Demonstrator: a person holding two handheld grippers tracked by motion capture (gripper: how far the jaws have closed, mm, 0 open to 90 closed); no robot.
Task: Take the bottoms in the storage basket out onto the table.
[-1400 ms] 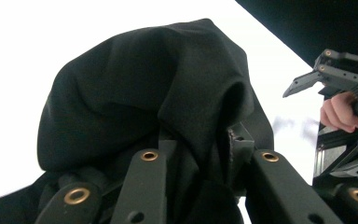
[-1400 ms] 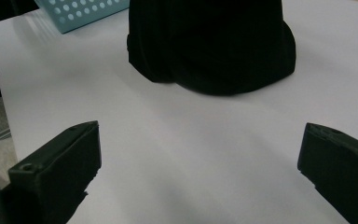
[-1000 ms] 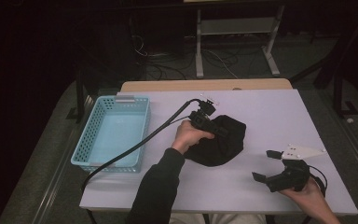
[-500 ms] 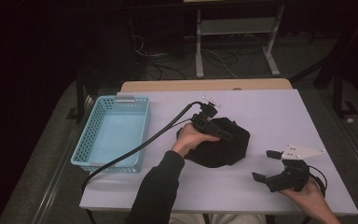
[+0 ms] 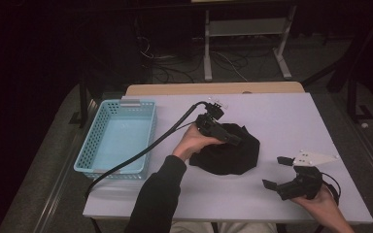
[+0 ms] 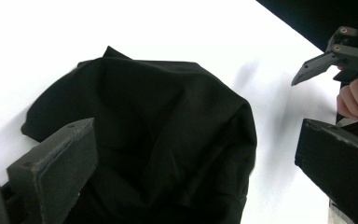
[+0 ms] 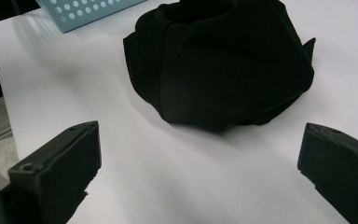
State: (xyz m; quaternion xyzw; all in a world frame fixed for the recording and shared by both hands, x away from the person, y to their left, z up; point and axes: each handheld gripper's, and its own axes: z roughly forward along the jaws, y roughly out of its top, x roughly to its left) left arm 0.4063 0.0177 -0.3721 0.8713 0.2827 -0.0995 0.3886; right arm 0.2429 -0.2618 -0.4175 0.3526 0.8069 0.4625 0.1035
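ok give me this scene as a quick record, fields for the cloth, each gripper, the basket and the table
cloth: black cloth bunched in a heap mid-table, not lifted
left gripper: left gripper over the cloth, jaws have just been opening and stand wide, pads off the fabric
right gripper: right gripper open, on the table right of the cloth, apart from it
basket: light blue basket at the table's left, nothing seen inside
table: white table
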